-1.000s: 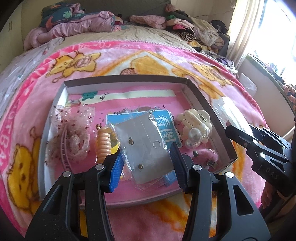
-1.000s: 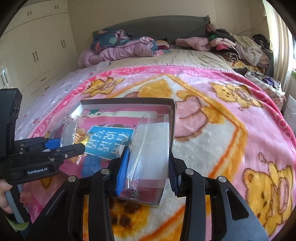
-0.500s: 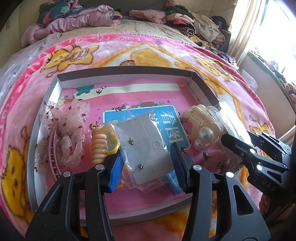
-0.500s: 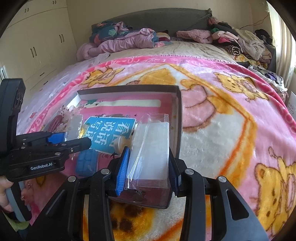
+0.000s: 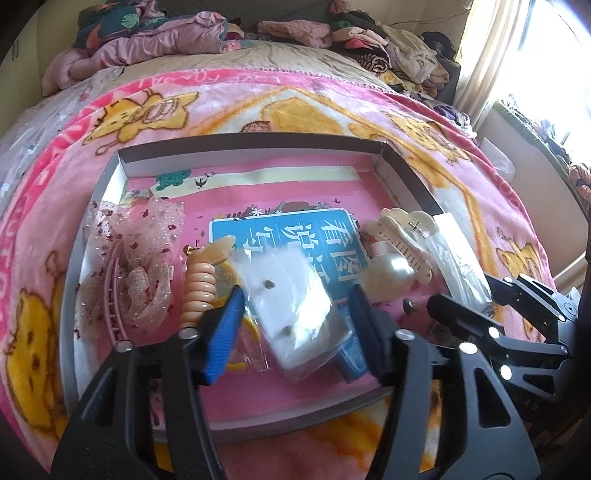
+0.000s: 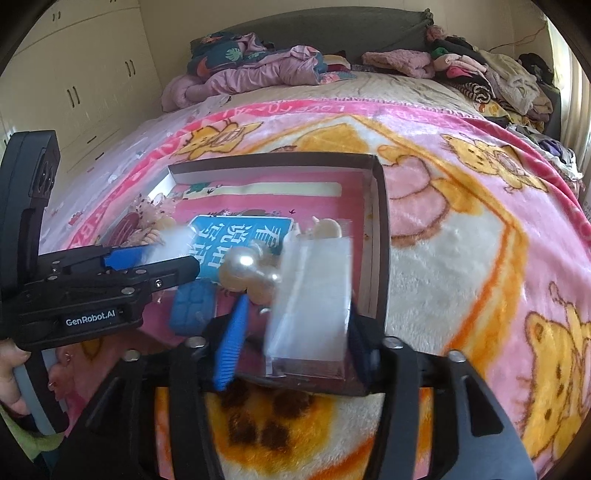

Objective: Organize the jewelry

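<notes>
A shallow grey box lid [image 5: 258,142] with a pink floor lies on the bed. My left gripper [image 5: 295,325] is open above its front part, with an earring card in a clear bag [image 5: 291,302] lying loose between the fingers. My right gripper [image 6: 295,332] is open over the lid's right front corner [image 6: 380,236], and a clear plastic bag [image 6: 314,295] leans against its right finger. The lid also holds a cream pearl claw clip [image 5: 399,251], an orange spiral hair tie [image 5: 199,291], a pink sequined bow headband [image 5: 129,266] and a blue card [image 5: 295,236].
The lid rests on a pink cartoon-bear blanket [image 6: 480,221]. Piles of clothes [image 5: 258,33] lie at the head of the bed. White wardrobes [image 6: 74,85] stand at the left. A window with a curtain [image 5: 498,55] is at the right.
Both grippers moved forward over the lid. The right gripper's jaws opened, and the clear bag now leans on its right finger. The earring card between the left fingers has dropped lower.
</notes>
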